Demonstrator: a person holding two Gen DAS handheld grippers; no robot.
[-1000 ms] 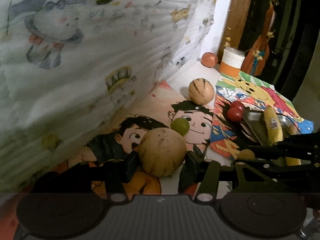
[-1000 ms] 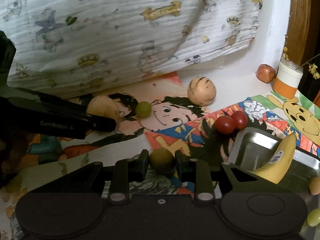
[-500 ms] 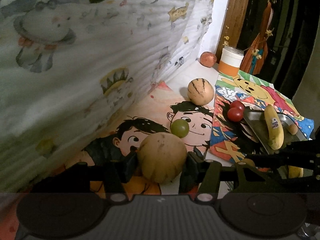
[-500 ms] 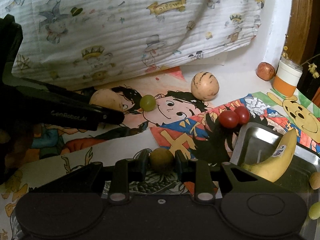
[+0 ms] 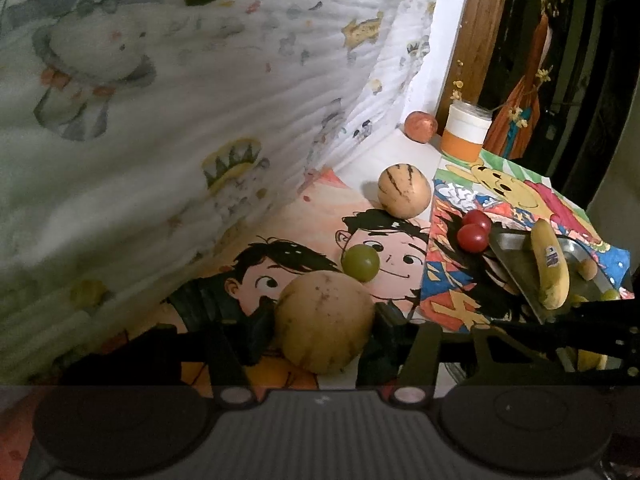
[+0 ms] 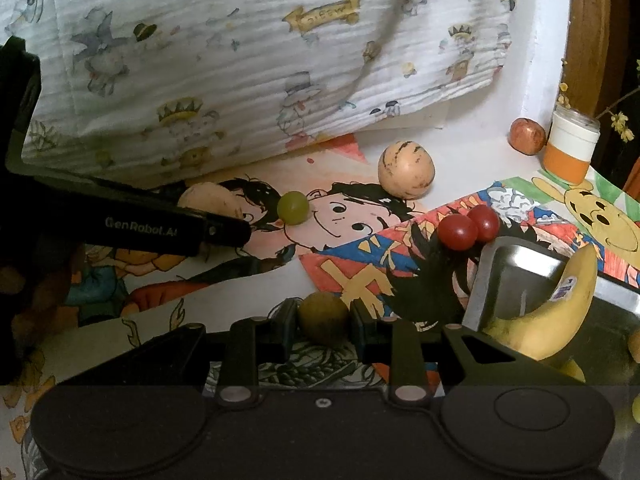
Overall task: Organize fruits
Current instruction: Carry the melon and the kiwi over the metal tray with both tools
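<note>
1. Between the left gripper point(image 5: 324, 330) fingers sits a tan melon point(image 5: 325, 322), clamped on both sides by the pads.
2. The left gripper points along the cartoon mat point(image 5: 304, 220), low over it; whether the melon touches the mat cannot be told.
3. Just beyond the melon lies a green grape point(image 5: 360, 263); farther on, a striped melon point(image 5: 405, 191) rests near the cloth point(image 5: 160, 100).
4. The right gripper point(image 6: 323, 322) is closed on a small brown fruit point(image 6: 323, 317), held between its pads above the mat.
5. To the right of that gripper stands a metal tray point(image 6: 516, 258) holding a banana point(image 6: 560, 312).
6. Two red tomatoes point(image 6: 466, 227) lie touching each other, just beside the tray's far-left corner.
7. An apple point(image 6: 527, 136) and a cup point(image 6: 570, 144) stand side by side at the far right.
8. In the right wrist view, the left gripper reaches in from the left, level with the grape.
</note>
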